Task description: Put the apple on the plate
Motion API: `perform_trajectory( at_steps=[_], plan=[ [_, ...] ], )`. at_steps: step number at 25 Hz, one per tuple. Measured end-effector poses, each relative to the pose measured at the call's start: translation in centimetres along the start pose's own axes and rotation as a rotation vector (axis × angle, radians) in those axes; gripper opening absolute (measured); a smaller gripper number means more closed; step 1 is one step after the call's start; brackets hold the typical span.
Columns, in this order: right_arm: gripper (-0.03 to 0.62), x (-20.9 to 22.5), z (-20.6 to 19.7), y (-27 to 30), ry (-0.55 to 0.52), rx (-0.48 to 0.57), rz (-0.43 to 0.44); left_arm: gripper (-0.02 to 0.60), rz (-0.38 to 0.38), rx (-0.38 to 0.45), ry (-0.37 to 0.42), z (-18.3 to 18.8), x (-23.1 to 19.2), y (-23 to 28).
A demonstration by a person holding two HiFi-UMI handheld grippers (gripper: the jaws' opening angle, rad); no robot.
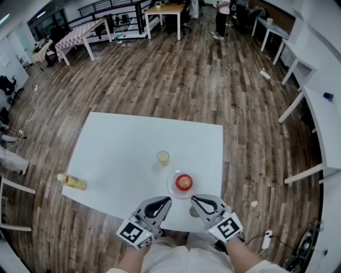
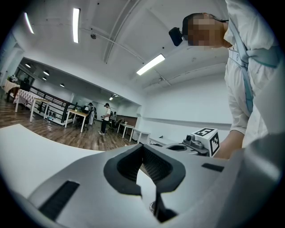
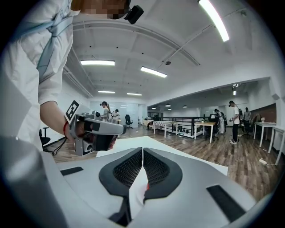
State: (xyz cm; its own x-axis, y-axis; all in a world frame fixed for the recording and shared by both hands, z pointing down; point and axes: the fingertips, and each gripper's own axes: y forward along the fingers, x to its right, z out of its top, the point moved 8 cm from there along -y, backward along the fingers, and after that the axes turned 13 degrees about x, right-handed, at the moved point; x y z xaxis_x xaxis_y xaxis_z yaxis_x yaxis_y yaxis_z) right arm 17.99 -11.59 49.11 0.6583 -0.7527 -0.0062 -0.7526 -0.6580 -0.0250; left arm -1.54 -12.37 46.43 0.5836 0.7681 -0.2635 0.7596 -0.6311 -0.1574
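Note:
A red apple (image 1: 184, 182) rests on a small white plate (image 1: 171, 187) near the front right of the white table (image 1: 128, 144). Both grippers hover at the table's front edge, just short of the plate. My left gripper (image 1: 166, 201) is to the plate's front left, its jaws shut with nothing between them (image 2: 142, 147). My right gripper (image 1: 195, 199) is to the plate's front right, also shut and empty (image 3: 142, 150). Each gripper shows in the other's view: the right one (image 2: 201, 141) and the left one (image 3: 95, 131). A sliver of red shows below the right jaws.
A small glass of yellowish drink (image 1: 163, 157) stands just behind the plate. A yellow bottle (image 1: 73, 182) lies near the table's left edge. Wooden floor surrounds the table; white desks (image 1: 314, 106) line the right side, and people (image 1: 221, 16) stand far back.

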Motion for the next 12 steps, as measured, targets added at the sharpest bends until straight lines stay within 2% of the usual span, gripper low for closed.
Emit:
perform_trajectory(
  at_steps=[12],
  plan=[
    [0.031,0.04,-0.43,0.05,-0.007,-0.022,0.006,0.002,-0.004,0.004,0.006,-0.13,0.30,-0.05]
  ],
)
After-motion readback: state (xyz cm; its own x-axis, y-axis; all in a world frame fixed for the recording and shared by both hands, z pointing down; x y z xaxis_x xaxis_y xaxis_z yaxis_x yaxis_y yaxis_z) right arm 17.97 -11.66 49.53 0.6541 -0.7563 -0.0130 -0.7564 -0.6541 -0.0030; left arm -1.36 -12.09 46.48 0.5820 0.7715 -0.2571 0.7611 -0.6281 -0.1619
